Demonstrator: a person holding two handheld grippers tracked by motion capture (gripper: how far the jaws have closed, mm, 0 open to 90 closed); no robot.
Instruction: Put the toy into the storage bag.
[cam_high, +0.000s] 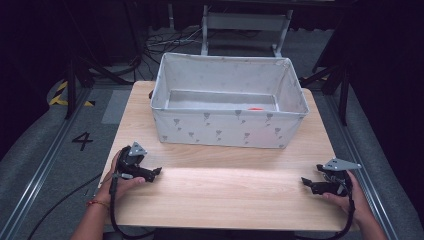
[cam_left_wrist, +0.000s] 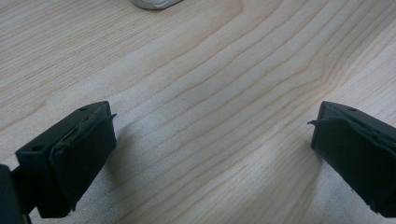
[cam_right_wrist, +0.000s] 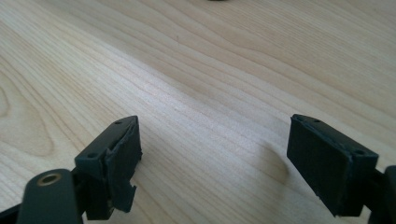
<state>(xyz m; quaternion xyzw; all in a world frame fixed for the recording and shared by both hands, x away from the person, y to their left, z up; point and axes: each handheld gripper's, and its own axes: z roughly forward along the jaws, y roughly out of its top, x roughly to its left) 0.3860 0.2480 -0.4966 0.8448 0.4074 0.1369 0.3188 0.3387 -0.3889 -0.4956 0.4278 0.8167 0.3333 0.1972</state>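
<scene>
Clearly the left gripper (cam_high: 156, 172) rests low on the wooden table (cam_high: 225, 190) at its near left corner, jaws spread wide with bare wood grain between them in the left gripper view and nothing held. Further in, toward the table's far half, stands one fabric storage bin (cam_high: 227, 127), grey-white with small printed motifs, open at the top. It looks light and soft-walled, so a squeeze on a side would probably just buckle the cloth; the hemmed top rim seems the best place to pinch, ideally one gripper on each short end so it does not sag or twist. Inside, near the right of the bin's floor, lies one small orange thing (cam_high: 255, 108), too little of it showing to name. At the near right corner the right gripper (cam_high: 306, 182) sits just above the tabletop, its jaws likewise wide apart and empty.

Count: two grippers, one bin, one orange item, one table.
</scene>
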